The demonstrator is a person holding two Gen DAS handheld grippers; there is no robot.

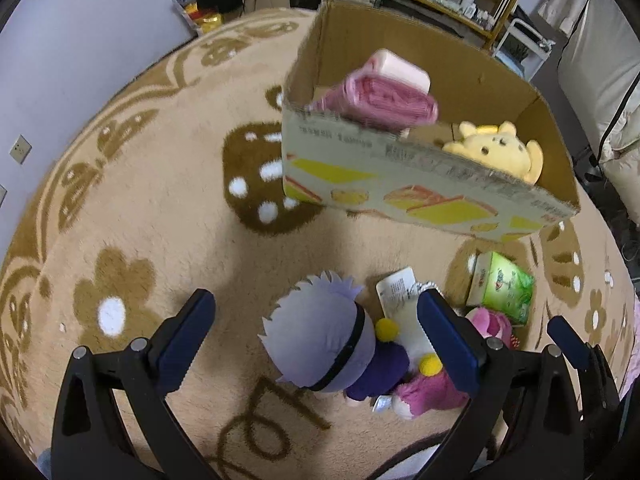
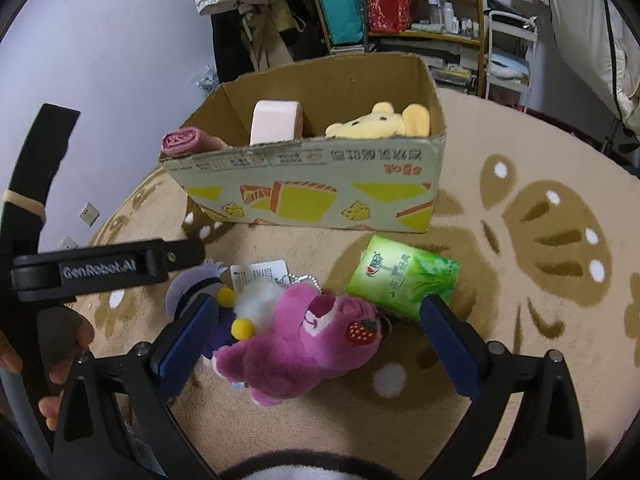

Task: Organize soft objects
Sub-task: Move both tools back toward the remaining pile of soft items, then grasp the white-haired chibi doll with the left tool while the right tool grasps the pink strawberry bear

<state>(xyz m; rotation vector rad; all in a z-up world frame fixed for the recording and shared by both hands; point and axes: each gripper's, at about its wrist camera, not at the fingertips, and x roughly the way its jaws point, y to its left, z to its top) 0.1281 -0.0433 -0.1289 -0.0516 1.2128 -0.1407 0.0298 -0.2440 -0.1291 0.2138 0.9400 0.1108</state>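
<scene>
A white-haired doll in purple [image 1: 336, 344] lies on the rug between the wide-spread fingers of my open left gripper [image 1: 316, 344]. My right gripper [image 2: 316, 340] is open around a pink plush bear [image 2: 304, 340] beside that doll [image 2: 196, 292]. A green tissue pack [image 2: 400, 280] lies just beyond the bear, also seen as the green pack [image 1: 502, 286]. The cardboard box [image 2: 312, 196] holds a yellow plush [image 2: 380, 122], a pink roll [image 2: 182, 142] and a pale pink block [image 2: 276, 122].
A round beige rug with brown flower patterns [image 1: 132, 216] covers the floor. Shelves with bags and bottles [image 2: 400, 8] stand behind the box. A white cart [image 2: 510, 52] is at the right. A hand [image 2: 60, 344] holds the left gripper's handle.
</scene>
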